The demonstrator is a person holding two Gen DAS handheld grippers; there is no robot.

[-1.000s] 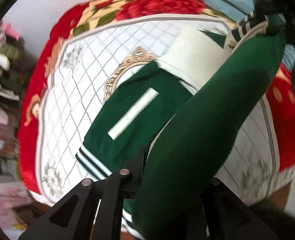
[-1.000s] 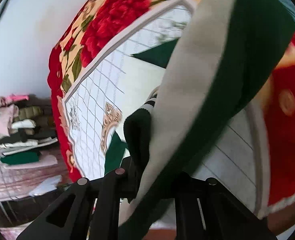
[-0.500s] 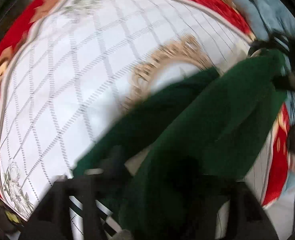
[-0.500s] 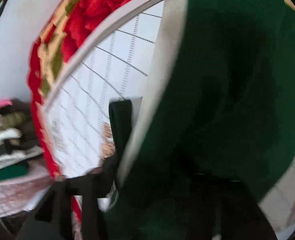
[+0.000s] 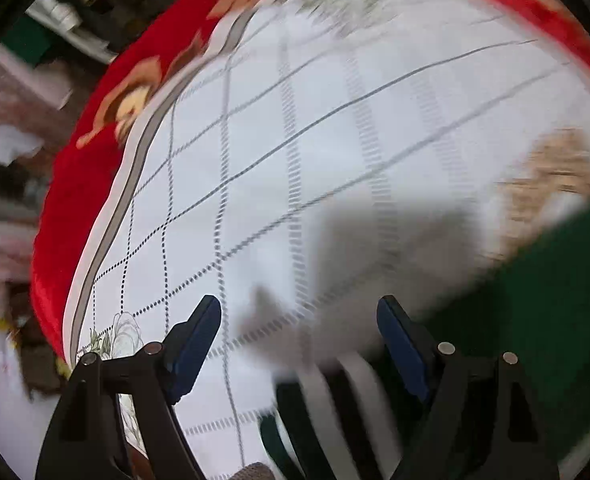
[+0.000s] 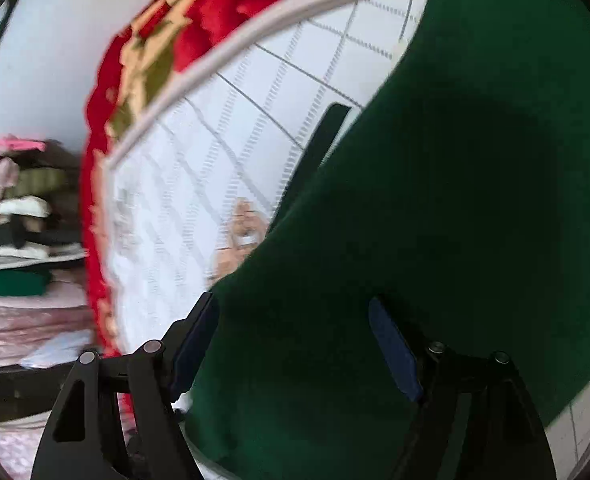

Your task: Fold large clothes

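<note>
A large dark green garment (image 6: 435, 220) with white and green striped trim (image 5: 335, 408) lies on a white quilted blanket (image 5: 295, 140) with a red floral border. In the left wrist view the garment (image 5: 543, 320) is at the lower right, its striped hem just below my left gripper (image 5: 301, 336), which is open and holds nothing. In the right wrist view the green cloth fills the right side and lies under my right gripper (image 6: 295, 340), which is open with the cloth loose between and below its blue-padded fingers (image 6: 393, 350). Both views are blurred.
The blanket's red floral border (image 6: 167, 52) runs along the far and left edges. Stacks of folded clothes (image 6: 11, 240) sit on a shelf at the left, beyond the bed. A white wall (image 6: 47, 40) is behind.
Both grippers were shut on the green garment and held it up. Now both are open, the garment lies on the blanket, and the left gripper has swung left over bare blanket.
</note>
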